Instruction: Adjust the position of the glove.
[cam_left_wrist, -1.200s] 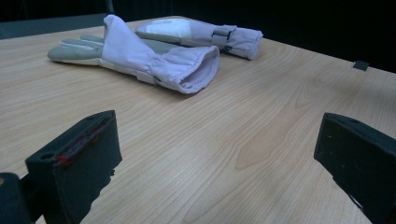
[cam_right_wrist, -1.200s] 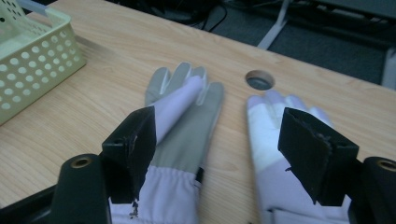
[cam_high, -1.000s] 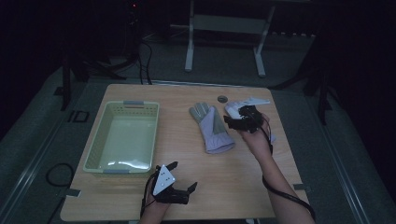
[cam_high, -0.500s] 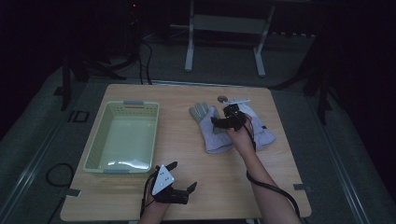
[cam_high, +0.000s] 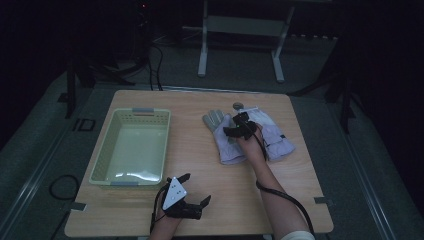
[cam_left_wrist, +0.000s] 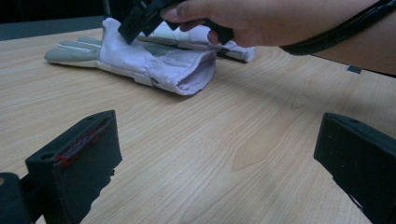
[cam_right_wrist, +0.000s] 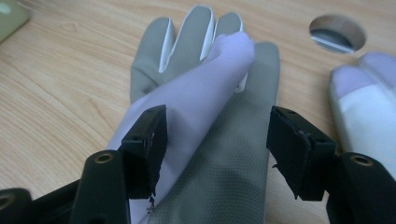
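Observation:
Two work gloves lie at the table's centre right. The left glove (cam_high: 227, 150) is palm up, grey with a lavender flap folded across it (cam_right_wrist: 219, 88); the other glove (cam_high: 277, 140) lies just to its right. My right gripper (cam_high: 235, 129) is low over the left glove. Its jaws have just been closing and still stand open (cam_right_wrist: 217, 140), with the lavender flap and grey palm between them. Its right pad is clear of the cloth. My left gripper (cam_high: 197, 188) rests near the front edge, open and holding nothing (cam_left_wrist: 217, 158). The left gripper view looks toward the left glove (cam_left_wrist: 154, 63).
A pale green basket (cam_high: 100, 155) stands on the left half of the table. A round cable hole (cam_high: 238, 105) sits in the tabletop just beyond the gloves. A dark cable trails from the person's right forearm (cam_high: 280, 200). Bare wood lies between the two grippers.
The right gripper has moved left and down from above the right glove onto the left glove, and its jaws have narrowed. The left gripper has stayed put.

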